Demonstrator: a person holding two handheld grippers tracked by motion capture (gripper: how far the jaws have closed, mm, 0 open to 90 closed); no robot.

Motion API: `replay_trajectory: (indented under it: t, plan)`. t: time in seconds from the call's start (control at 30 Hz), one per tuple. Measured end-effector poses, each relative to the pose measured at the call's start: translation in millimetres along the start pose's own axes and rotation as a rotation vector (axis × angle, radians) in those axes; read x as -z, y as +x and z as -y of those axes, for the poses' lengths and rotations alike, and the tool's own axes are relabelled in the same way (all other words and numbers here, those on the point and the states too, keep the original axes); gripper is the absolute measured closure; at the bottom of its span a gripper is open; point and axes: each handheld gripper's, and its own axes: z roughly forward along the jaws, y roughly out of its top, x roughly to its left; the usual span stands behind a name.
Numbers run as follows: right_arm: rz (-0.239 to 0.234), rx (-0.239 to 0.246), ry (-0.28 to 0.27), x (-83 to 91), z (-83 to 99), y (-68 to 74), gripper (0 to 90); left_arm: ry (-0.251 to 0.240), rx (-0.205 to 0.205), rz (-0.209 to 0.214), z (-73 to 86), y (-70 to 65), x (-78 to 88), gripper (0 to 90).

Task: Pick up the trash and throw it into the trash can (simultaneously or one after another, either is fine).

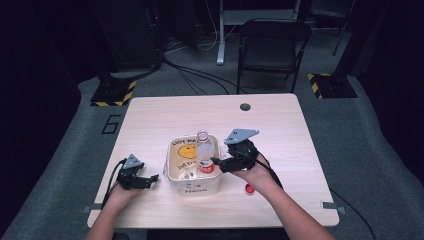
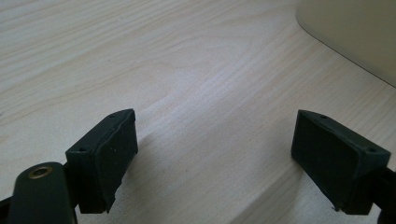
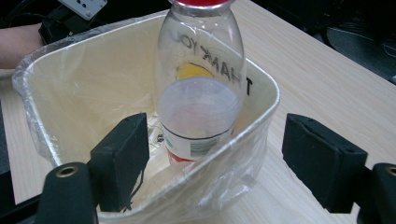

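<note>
Already the bottle [image 3: 200, 84] stands in the lined bin [image 3: 261, 88], just ahead of your right tongs [image 3: 224, 158], open and empty; left tongs [image 2: 215, 158] idle wide apart. Only withdrawing seems left.

Probably lab, floor cables [image 1: 200, 75], hazard-striped stand bases [image 1: 114, 94]

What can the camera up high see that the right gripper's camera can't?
The high view alone takes in the red cap lying on the table, the black chair behind it, and the smiley face printed on the bag. The right gripper view alone gives a close look at the clear bottle's label and the plastic bag folded over the bin's rim. Both show the bottle standing in the lined bin and the right gripper, open beside it, not gripping.
</note>
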Motion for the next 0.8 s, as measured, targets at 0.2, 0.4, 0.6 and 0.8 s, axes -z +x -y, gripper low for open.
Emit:
replay_trajectory:
  t: [0.2, 0.4, 0.6, 0.8]
  plan:
    - [0.012, -0.011, -0.002, 6.2, 7.0, -2.4, 23.5, 0.001, -0.003, -0.001, 0.0, 0.2, 0.1, 14.4]
    - [0.031, -0.014, 0.002, 14.2, 14.5, -6.0, 23.8, 0.0, 0.001, 0.0, 0.0, -0.1, 0.0, 14.4]
    - [0.047, -0.037, 0.0, 20.6, 25.2, -11.3, 24.3, 0.001, 0.001, -0.001, 0.0, -0.2, 0.1, 14.5]
    - [0.062, -0.044, 0.003, 25.7, 34.7, -15.0, 25.2, 0.0, 0.001, -0.001, 0.0, -0.1, 0.1, 14.5]
